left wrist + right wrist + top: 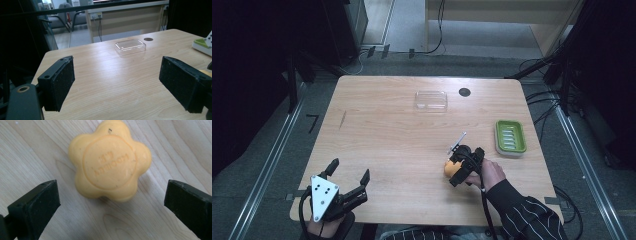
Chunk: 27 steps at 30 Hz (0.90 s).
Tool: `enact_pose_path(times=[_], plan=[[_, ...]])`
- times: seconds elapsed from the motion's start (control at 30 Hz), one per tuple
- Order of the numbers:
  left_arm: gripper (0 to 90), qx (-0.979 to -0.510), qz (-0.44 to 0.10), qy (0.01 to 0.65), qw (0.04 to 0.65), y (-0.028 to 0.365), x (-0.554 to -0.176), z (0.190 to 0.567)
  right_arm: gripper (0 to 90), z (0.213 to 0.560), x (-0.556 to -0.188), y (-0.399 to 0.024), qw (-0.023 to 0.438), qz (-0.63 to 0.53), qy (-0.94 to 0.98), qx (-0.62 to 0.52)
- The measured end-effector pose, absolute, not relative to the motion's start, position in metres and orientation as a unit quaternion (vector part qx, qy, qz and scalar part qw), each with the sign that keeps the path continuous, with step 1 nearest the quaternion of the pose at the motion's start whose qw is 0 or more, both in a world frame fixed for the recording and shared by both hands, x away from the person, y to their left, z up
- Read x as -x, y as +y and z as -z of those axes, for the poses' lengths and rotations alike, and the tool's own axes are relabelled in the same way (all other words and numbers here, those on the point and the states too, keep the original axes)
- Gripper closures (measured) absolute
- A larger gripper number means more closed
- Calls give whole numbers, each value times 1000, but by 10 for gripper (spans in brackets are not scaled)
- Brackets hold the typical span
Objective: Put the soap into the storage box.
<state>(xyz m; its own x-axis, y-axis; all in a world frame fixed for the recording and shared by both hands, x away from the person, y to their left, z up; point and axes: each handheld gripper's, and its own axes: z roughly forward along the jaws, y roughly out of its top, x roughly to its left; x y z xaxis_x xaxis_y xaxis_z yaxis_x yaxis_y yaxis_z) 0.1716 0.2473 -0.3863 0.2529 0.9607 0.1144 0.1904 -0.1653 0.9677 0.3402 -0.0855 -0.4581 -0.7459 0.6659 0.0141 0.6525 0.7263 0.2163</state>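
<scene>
Hovering right gripper [112, 202] jaws wide, empty, straddling flower-shaped soap [110, 161] — lined up for grasp; left gripper [116, 86] open, idle.

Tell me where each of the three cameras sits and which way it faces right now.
High view: above the person's side, looking forward and down on the table; both forearms, left gripper and right gripper show.
Left gripper view: rides the left gripper, looking across the table at the clear tray; its open jaws show.
Right gripper view: rides the right gripper, looking down at the orange flower-shaped soap; its open jaws show.
Shared: the high and left gripper views both show the clear tray and the green soap dish.
</scene>
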Motion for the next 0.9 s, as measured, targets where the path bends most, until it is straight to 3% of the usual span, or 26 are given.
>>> enact_pose_path(times=[0.17,0.2,0.5,0.9], plan=[[136,-639,-415,450,465,248,-171,386,89,459,-345,-81,30,-114,924,-365],[136,-639,-415,450,465,248,-171,386,141,459,-346,-79,32,-114,922,-368],[136,-641,-414,448,465,247,-172,386,272,461,-349,-82,21,-113,919,-376],[136,-642,-415,447,464,247,-172,386,337,460,-348,-82,17,-106,919,-379]])
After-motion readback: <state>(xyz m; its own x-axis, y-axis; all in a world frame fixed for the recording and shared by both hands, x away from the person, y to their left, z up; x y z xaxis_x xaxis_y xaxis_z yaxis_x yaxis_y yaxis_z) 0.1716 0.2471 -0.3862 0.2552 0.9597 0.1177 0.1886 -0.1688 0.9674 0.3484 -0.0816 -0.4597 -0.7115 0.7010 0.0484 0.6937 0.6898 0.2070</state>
